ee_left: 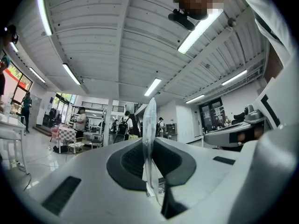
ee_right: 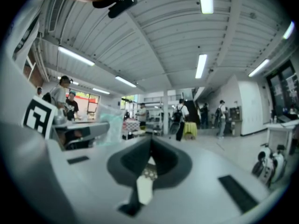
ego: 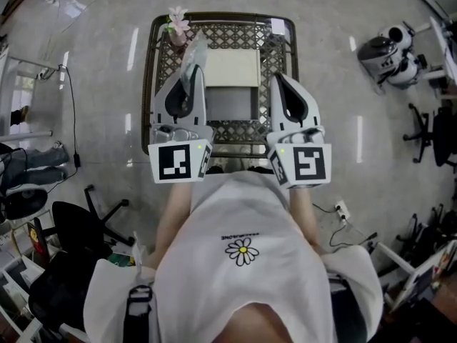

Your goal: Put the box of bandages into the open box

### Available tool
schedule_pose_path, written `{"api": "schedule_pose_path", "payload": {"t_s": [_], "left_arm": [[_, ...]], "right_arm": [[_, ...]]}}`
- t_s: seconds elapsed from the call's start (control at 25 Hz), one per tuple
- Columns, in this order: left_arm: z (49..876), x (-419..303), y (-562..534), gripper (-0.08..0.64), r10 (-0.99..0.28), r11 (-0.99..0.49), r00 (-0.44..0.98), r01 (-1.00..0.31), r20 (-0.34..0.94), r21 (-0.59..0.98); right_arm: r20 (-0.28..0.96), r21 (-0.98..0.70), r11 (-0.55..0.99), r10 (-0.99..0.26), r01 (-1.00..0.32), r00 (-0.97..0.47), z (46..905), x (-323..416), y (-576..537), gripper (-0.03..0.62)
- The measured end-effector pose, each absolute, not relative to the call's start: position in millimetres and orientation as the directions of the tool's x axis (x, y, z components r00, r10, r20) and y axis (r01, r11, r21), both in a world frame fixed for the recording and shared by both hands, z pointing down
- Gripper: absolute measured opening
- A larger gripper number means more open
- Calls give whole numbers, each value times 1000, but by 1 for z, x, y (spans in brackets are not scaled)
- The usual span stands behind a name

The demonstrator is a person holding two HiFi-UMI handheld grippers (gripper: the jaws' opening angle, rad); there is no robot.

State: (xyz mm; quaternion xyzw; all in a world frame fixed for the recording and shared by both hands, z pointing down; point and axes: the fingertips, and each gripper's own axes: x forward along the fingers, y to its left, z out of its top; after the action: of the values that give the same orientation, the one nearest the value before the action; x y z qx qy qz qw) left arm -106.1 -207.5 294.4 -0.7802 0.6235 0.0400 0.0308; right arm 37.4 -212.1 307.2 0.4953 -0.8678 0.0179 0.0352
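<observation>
An open box [ego: 232, 68] with a cream flap and a grey inside stands on the brown lattice table [ego: 280, 48], between my two grippers. My left gripper [ego: 194, 71] is raised over the table's left side and is shut on a thin clear plastic packet [ego: 196, 54]. In the left gripper view the packet [ee_left: 150, 125] stands edge-on between the closed jaws of that gripper [ee_left: 149, 146]. My right gripper [ego: 280, 78] is held level with it on the right. Its jaws are shut with nothing between them [ee_right: 150, 141]. No bandage box can be told apart.
A vase of pink flowers [ego: 176, 26] stands at the table's far left corner. Black office chairs [ego: 71, 227] are on the floor at the left, and a grey machine [ego: 389, 52] is at the far right. Both gripper views look out across a hall with people in it.
</observation>
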Motion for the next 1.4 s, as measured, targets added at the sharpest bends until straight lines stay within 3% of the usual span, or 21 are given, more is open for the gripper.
{"api": "schedule_pose_path", "payload": {"t_s": [0.24, 0.76, 1.16, 1.4], "left_arm": [[310, -105, -212, 44, -972, -228, 223, -971, -69, 77], [398, -99, -230, 44, -952, -271, 242, -952, 190, -144], [465, -82, -243, 44, -875, -447, 303, -804, 377, -392], [504, -74, -241, 44, -828, -533, 327, -711, 455, -459]], "right_arm": [[93, -1, 520, -850, -854, -518, 313, 34, -206, 29], [162, -68, 540, -823, -839, -544, 338, 23, -194, 29], [179, -95, 501, -842, -860, -510, 346, 36, -199, 30], [199, -126, 476, -847, -870, -492, 357, 42, -196, 29]]}}
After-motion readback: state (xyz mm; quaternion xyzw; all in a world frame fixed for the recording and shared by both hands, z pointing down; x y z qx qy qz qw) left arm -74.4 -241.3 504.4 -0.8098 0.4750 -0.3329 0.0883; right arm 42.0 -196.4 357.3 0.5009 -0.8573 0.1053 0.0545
